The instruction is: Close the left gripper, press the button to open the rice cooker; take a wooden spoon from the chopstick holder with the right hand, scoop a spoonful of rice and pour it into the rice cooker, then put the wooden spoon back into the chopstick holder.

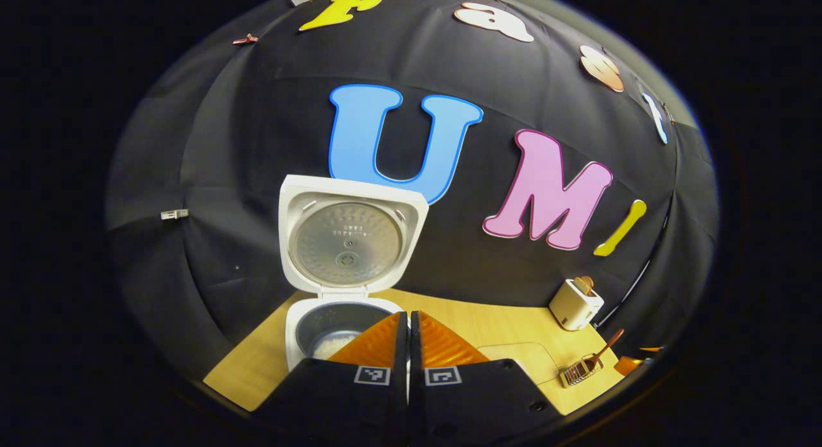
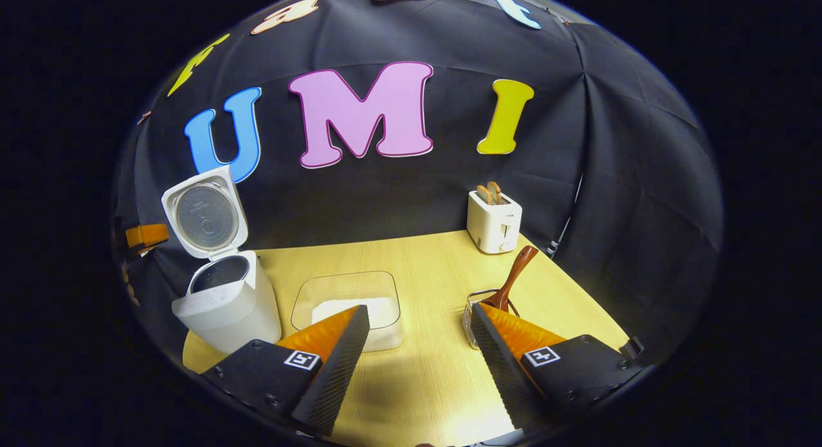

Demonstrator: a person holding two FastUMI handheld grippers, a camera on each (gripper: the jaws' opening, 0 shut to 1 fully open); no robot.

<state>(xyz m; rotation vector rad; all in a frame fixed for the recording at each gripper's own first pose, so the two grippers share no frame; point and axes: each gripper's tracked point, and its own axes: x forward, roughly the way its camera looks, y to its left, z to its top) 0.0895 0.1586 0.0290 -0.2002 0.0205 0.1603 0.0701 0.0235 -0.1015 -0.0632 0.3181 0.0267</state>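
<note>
2 sets of fingers: left gripper (image 1: 408, 344) clenched empty, right gripper (image 2: 420, 363) released. Wooden spoon (image 2: 512, 280) looks light, stiff; I'd grip its upright handle above the chopstick holder (image 2: 471, 315).

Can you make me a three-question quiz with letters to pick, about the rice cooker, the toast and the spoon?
1. Where is the wooden spoon?
A. in the chopstick holder
B. in the rice cooker
C. flat on the table

2. How many slices of toast stick out of the toaster?
A. none
B. two
C. five

3. How is the rice cooker lid?
A. shut
B. taken off
C. standing open

Answers:
1 A, its handle leans up out of the wire holder.
2 B, two brown slices sit side by side in the slots.
3 C, the lid stands upright on its hinge and the pot inside shows, with some rice in it.
</note>
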